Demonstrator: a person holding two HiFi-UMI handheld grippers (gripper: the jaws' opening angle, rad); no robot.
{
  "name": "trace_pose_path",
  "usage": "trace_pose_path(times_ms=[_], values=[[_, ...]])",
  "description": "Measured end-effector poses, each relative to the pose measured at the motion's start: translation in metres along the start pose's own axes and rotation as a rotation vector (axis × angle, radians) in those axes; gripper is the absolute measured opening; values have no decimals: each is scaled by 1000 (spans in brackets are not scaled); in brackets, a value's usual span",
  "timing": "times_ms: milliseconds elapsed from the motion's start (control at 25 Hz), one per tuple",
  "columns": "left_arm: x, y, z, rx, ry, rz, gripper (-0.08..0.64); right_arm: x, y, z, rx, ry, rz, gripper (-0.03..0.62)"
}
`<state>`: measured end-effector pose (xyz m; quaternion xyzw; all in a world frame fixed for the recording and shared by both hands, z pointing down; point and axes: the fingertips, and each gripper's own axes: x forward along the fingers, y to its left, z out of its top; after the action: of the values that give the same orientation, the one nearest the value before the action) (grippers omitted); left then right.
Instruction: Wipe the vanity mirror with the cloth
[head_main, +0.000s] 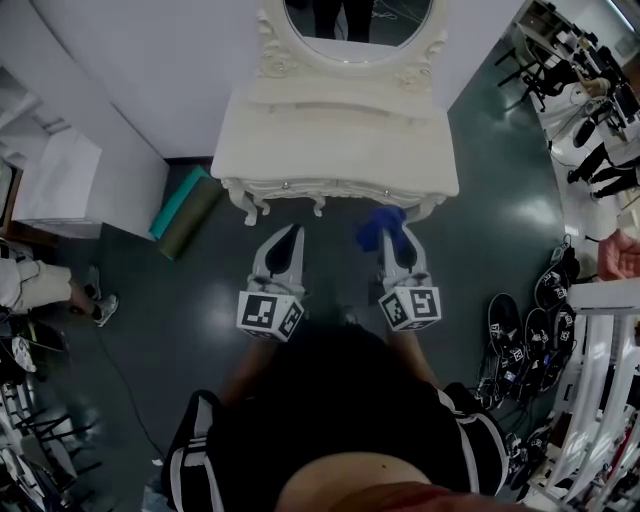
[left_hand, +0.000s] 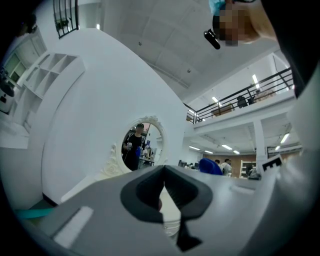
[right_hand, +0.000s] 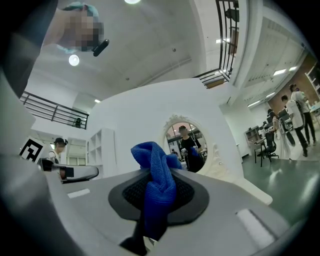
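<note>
The white vanity table (head_main: 335, 150) stands against the wall ahead, with its oval mirror (head_main: 360, 25) at the top edge of the head view. The ornate frame also appears in the left gripper view as mirror (left_hand: 142, 145) and in the right gripper view as mirror (right_hand: 187, 142). My right gripper (head_main: 392, 245) is shut on a bunched blue cloth (head_main: 383, 226), held just in front of the table's front edge; the cloth (right_hand: 157, 187) sticks up between the jaws. My left gripper (head_main: 294, 236) hovers beside it, jaws closed together on nothing, short of the table.
Teal and olive rolled mats (head_main: 185, 210) lie on the floor left of the vanity, beside a white cabinet (head_main: 60, 185). Several shoes (head_main: 530, 330) and a white rack (head_main: 600, 400) are on the right. A person (head_main: 40, 285) sits at far left.
</note>
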<state>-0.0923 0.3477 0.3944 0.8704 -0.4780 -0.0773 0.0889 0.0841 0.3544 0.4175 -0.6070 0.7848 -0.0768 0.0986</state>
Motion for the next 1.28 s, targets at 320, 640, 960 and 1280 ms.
trace_pose_path(times_ms=[320,640,960,1280], values=[[-5,31,0,-10,7,-41,11,17,16,-7,-26,-10,-40,57],[32,49,-2,-37,3,-34,11,58,-4,-6,-40,0,-47,57],[110,61,-6,-18,-11,-12,11,124,-46,-9,-42,10,-13,57],[203,65,-1,-38,-33,18,11,188,-102,11,-25,3,33,57]])
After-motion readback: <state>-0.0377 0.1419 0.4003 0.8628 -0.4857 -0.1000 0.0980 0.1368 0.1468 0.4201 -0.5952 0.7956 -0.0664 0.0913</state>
